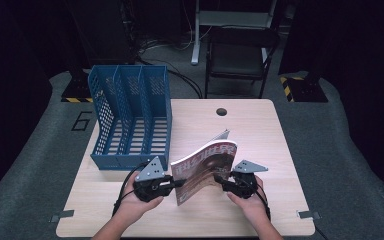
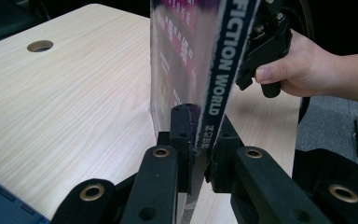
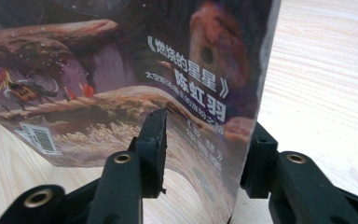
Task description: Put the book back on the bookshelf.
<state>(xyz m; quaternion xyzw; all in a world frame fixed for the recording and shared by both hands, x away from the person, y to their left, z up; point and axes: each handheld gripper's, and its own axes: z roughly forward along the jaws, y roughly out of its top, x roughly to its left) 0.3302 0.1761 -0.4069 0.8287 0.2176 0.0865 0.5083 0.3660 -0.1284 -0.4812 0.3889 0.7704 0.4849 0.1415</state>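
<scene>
A magazine (image 1: 205,167) with a red-brown cover stands on edge, slightly curved, at the front middle of the wooden table (image 1: 260,135). My left gripper (image 1: 179,183) is shut on the lower part of its spine; in the left gripper view both jaws of the gripper (image 2: 200,135) pinch the dark spine (image 2: 216,84). My right gripper (image 1: 220,179) is at the magazine's opposite edge. In the right gripper view its jaws (image 3: 207,140) stand apart, one in front of the cover (image 3: 121,70) and one behind the edge, not pressing on it.
A blue three-slot file rack (image 1: 130,115) stands at the table's left rear, close to the left hand. A round cable hole (image 1: 221,111) is at the back middle. A dark chair (image 1: 240,55) stands beyond the table.
</scene>
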